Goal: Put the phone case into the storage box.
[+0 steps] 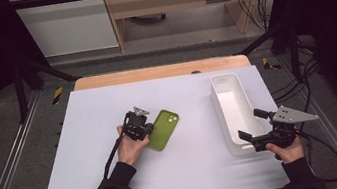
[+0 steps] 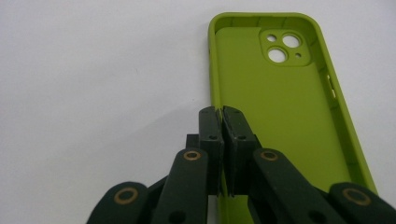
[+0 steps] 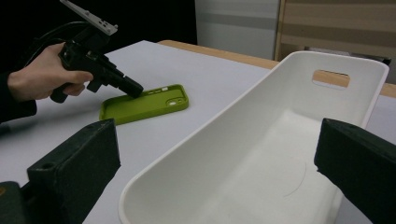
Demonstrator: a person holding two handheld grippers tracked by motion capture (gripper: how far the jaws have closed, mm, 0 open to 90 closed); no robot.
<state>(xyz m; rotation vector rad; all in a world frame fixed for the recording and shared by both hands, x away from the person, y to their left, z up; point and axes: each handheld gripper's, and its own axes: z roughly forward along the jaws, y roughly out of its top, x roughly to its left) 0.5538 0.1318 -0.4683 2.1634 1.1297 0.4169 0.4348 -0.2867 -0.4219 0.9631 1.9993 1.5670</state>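
Left hand-held gripper [image 2: 222, 122]: we see it pinching the green phone case [image 2: 280, 116] wall at its nine o'clock edge
Right hand-held gripper [image 1: 252, 125]: spread around the white bin [image 1: 232, 110]
Risk: we judge the thin, soft wall could slip free on lifting

Matt green phone case [image 2: 280, 121]; glossy white plastic bin [image 3: 280, 154].

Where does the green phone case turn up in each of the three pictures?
High view: the case lies mid-table, just right of the left gripper.
Left gripper view: upper right, its left wall pinched between the black jaws.
Right gripper view: left of centre, flat on the table, beyond the white bin.
Shared landmark: the camera cutout at the case's far end.
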